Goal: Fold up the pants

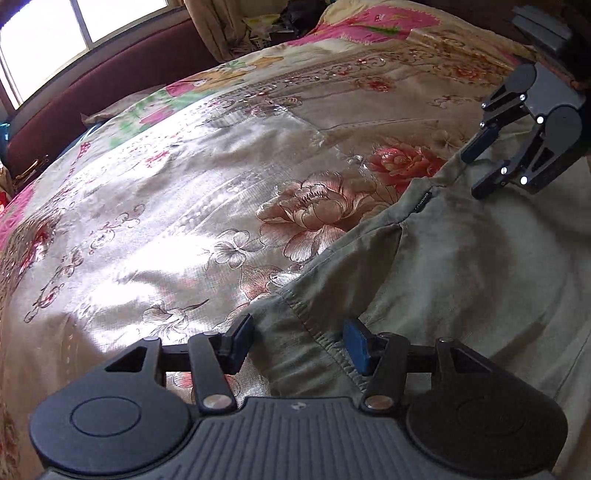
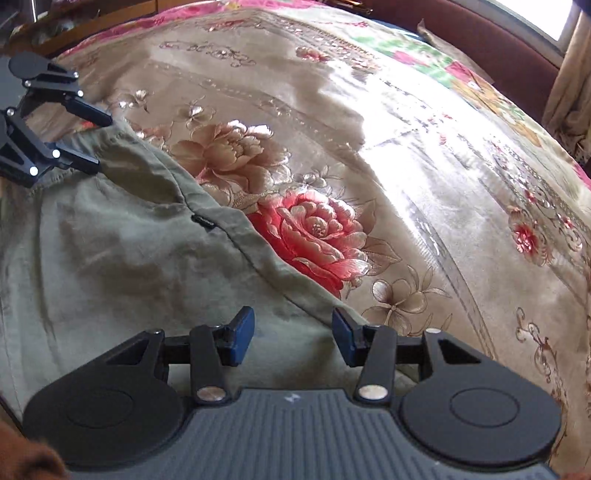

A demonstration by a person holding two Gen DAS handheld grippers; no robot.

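Olive-green pants (image 1: 461, 266) lie flat on a floral satin bedspread (image 1: 166, 206). My left gripper (image 1: 299, 341) is open, its fingers straddling the elastic waistband corner (image 1: 325, 332) of the pants. My right gripper (image 2: 293, 338) is open, its fingers straddling the pants' other edge (image 2: 295, 295) where it meets the bedspread (image 2: 424, 166). The pants (image 2: 129, 258) fill the left of the right wrist view. Each gripper shows in the other's view: the right one (image 1: 480, 166) at the far right, the left one (image 2: 99, 144) at the far left.
A dark red headboard (image 1: 92, 92) and a bright window (image 1: 74, 29) stand beyond the bed. Curtains (image 2: 565, 85) hang at the side. A pink floral blanket (image 1: 369, 22) lies at the far end of the bed.
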